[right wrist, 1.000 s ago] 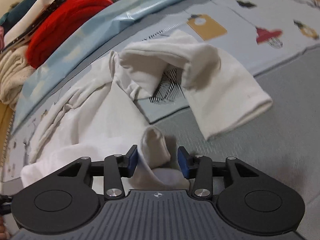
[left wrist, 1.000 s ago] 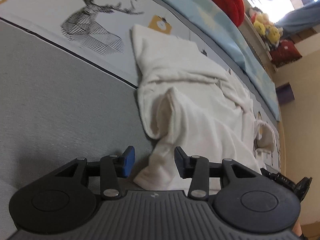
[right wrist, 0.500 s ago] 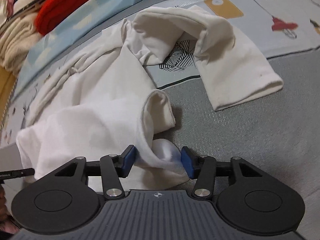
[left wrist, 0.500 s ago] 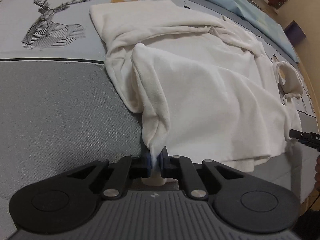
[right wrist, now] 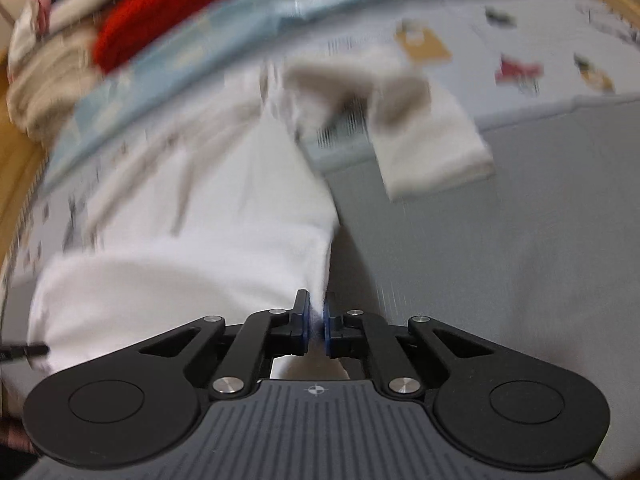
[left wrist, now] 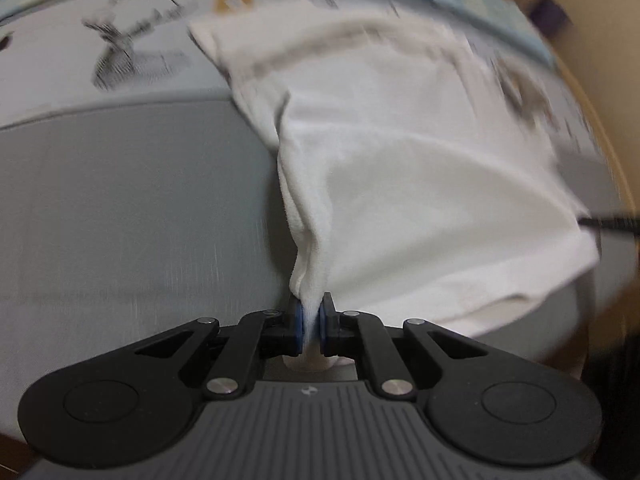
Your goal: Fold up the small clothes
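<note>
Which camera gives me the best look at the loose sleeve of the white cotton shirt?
The right wrist view: the sleeve lies flat on the grey mat, blurred but whole. The left wrist view shows only the white cotton shirt body and the bunched hem.

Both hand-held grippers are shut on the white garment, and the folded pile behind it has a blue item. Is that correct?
Not quite: the item in the pile is red, as the right wrist view shows. Both the left hand-held gripper and right hand-held gripper are shut on the white garment.

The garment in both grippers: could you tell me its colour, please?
Plain white garment, clearest in the left wrist view.
</note>
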Motion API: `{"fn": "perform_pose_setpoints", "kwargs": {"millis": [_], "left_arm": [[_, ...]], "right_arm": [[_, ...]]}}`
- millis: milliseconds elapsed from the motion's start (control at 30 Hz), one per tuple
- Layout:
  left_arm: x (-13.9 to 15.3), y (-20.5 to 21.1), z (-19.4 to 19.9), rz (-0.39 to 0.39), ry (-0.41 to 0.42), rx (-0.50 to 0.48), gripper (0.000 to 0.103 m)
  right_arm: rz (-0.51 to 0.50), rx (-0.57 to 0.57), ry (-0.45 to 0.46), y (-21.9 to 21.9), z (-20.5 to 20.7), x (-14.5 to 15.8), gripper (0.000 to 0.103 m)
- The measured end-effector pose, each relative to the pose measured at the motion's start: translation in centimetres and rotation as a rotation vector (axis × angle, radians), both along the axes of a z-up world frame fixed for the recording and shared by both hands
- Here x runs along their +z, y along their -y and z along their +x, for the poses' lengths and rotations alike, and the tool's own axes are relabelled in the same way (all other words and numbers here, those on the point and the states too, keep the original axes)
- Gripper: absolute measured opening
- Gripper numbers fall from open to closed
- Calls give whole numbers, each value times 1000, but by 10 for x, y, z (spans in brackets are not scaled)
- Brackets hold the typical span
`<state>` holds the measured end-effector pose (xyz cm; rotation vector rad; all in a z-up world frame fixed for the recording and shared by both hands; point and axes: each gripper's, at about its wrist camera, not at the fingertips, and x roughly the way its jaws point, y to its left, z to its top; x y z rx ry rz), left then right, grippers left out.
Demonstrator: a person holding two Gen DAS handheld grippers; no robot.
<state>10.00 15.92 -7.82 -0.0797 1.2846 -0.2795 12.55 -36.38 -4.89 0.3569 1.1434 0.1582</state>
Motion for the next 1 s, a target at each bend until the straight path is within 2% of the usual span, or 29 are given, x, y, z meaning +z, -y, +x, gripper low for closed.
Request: {"fn": "perform_pose_setpoints", "kwargs": {"millis": [100, 200, 233, 300, 333, 367, 433, 467, 633, 700, 733, 767, 800, 867, 933, 967, 1000], "left_arm": [[-17, 9, -30, 75, -82, -152, 8], [-24, 14, -42, 153, -114, -224, 9], [-20, 10, -39, 148, -105, -200, 10], [-7, -3, -29, 96, -72, -103, 19], [-1, -10, -23, 66, -50, -47, 21], [4, -13, -19, 46, -35, -7, 22], [9, -13, -11, 36, -26, 37, 27], [7, -9, -8, 50, -34, 36, 30], [-16, 32, -10, 157, -90, -126, 33], [-24, 42, -22, 191, -108, -203, 35], [-28, 47, -24, 208, -120, -237, 35], [-33, 50, -26, 227, -132, -262, 35], [-37, 52, -28, 250, -144, -287, 35], [-45, 53, -33, 286, -164, -334, 32], [-47, 50, -34, 290, -159, -353, 10], [-44, 48, -34, 279, -152, -351, 4], [-42, 46, -34, 276, -145, -349, 3]], "right_arm": [[-66, 64, -160, -1, -26, -17, 5], [-119, 117, -231, -4, -45, -27, 5], [-149, 125, -224, -7, -49, -25, 6], [-187, 124, -207, -7, -53, -22, 8], [-186, 117, -200, -5, -54, -20, 9], [-180, 112, -193, -4, -55, -18, 15], [-184, 119, -184, -5, -56, -18, 24], [-195, 133, -182, -8, -56, -19, 25], [-280, 217, -229, -24, -53, -36, 25], [-306, 252, -260, -29, -55, -44, 19], [-317, 267, -263, -31, -56, -46, 10], [-311, 277, -260, -33, -55, -45, 5], [-296, 282, -259, -34, -55, -43, 5], [-292, 292, -258, -34, -56, -42, 5], [-289, 294, -259, -32, -57, -42, 5], [-285, 296, -257, -31, -58, -41, 5], [-281, 298, -255, -29, -55, -42, 5]]}}
